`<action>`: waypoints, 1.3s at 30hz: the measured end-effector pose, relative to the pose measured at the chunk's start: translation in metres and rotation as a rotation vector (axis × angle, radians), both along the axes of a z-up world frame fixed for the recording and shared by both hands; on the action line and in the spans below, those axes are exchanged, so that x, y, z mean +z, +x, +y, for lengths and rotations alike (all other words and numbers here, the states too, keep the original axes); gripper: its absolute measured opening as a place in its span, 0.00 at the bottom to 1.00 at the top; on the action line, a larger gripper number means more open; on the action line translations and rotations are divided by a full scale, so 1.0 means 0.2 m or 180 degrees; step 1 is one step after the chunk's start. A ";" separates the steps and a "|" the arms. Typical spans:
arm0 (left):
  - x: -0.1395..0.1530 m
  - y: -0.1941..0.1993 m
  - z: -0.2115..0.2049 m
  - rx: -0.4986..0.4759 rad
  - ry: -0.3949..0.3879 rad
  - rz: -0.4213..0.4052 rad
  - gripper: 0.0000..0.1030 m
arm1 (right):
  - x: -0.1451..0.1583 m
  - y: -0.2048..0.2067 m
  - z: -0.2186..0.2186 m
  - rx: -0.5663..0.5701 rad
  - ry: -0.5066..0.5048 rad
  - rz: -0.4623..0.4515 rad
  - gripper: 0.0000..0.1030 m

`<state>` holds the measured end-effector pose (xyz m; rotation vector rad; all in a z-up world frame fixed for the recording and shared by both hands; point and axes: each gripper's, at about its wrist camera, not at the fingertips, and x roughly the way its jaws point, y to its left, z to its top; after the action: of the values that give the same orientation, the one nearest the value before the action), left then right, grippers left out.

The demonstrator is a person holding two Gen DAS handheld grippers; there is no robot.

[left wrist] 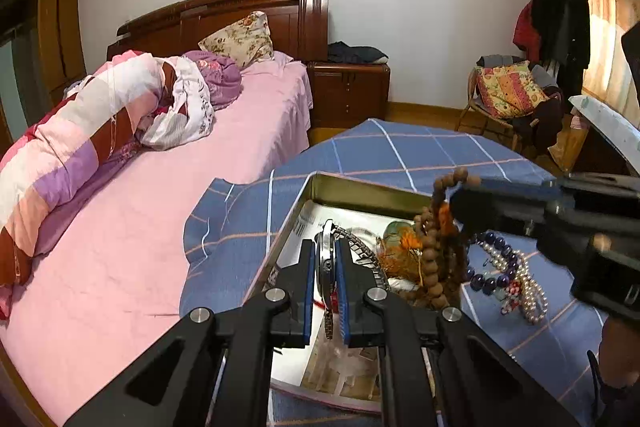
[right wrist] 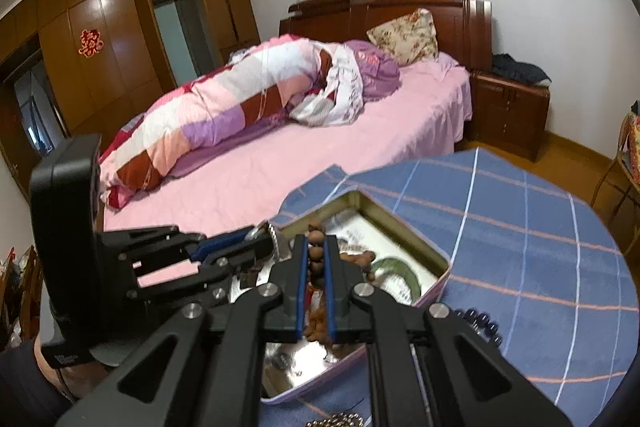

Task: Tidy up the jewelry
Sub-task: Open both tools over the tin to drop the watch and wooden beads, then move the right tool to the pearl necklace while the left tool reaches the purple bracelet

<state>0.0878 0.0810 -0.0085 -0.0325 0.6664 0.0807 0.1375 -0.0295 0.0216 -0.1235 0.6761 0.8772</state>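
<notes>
Over the open tin (left wrist: 352, 187), the left gripper (left wrist: 327, 247) clamps a wristwatch (left wrist: 325, 259); just beside it, the right gripper (right wrist: 315, 247) clamps brown prayer beads (right wrist: 314, 241).

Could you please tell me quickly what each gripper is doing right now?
Left gripper: closed on the wristwatch, above the tin box.
Right gripper: closed on the brown bead strand, over the same box.

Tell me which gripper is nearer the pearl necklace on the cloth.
Right. The right gripper, holding brown beads, hangs beside the pearls; the left gripper, holding a watch, is farther off.
</notes>
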 end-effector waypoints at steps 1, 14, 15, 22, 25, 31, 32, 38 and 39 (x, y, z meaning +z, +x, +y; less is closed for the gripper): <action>-0.01 0.00 0.00 0.0003 0.0010 0.0016 0.09 | -0.02 -0.01 0.00 0.0027 -0.0028 0.0035 0.09; -0.06 -0.01 0.02 0.0087 0.0011 0.0076 0.31 | -0.18 -0.07 -0.03 0.0128 -0.0178 0.0255 0.33; -0.06 -0.01 0.01 0.0096 0.0016 0.0058 0.53 | -0.18 -0.07 -0.05 0.0103 -0.0161 0.0262 0.39; 0.00 -0.06 -0.08 0.0052 0.0038 -0.0126 0.75 | -0.18 -0.05 -0.37 -0.0300 -0.0136 0.0250 0.47; 0.00 -0.05 -0.12 0.0028 -0.0052 -0.0113 0.75 | -0.21 -0.01 -0.53 -0.0633 -0.0312 0.0203 0.47; -0.02 -0.05 -0.26 -0.0037 0.0040 -0.0071 0.75 | -0.26 0.05 -0.62 -0.0741 -0.0472 0.0280 0.49; -0.04 -0.05 -0.28 -0.0029 0.0067 -0.0045 0.75 | -0.27 0.05 -0.60 -0.0709 -0.0490 0.0285 0.49; -0.05 -0.02 -0.32 -0.0059 0.0025 0.0005 0.75 | -0.33 0.11 -0.62 -0.0891 -0.0522 0.0368 0.43; -0.05 -0.02 -0.34 -0.0074 0.0036 -0.0007 0.75 | -0.33 0.13 -0.64 -0.0977 -0.0545 0.0389 0.40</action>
<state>0.0844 0.0130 -0.0185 -0.0140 0.6641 0.0619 0.1629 -0.1570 -0.0452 -0.1163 0.8590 0.5344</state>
